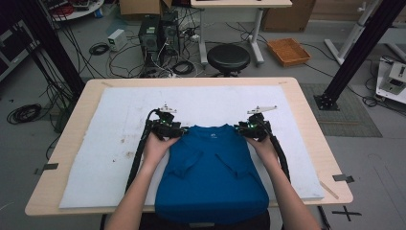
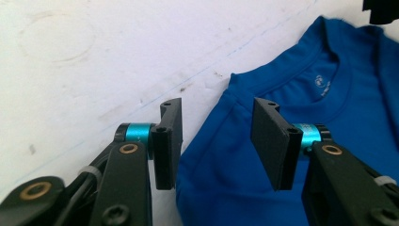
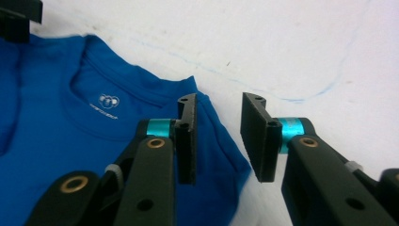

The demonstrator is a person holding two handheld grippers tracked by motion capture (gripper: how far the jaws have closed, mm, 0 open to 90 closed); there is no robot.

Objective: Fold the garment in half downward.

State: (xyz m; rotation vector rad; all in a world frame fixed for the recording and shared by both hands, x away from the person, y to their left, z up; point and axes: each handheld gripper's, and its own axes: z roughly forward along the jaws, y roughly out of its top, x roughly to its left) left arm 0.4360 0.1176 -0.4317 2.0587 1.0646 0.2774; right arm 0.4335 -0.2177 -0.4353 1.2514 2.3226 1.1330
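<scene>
blue t-shirt hem hangs past tabletop near edge, cut off at frame bottom, collar print too small to read, shoulder corners hidden under hands in high view, forearms cropped at bottom

1. The left gripper rises from the bottom edge, its two black jaws standing apart with nothing pressed between them.
2. A blue T-shirt lies flat on the white sheet, filling the right side up to the top right corner.
3. The shirt's shoulder edge lies in the gap between the jaws.
4. The neckline shows a small white print inside.
5. The sheet bears faint stains and a thin blue line.
</scene>
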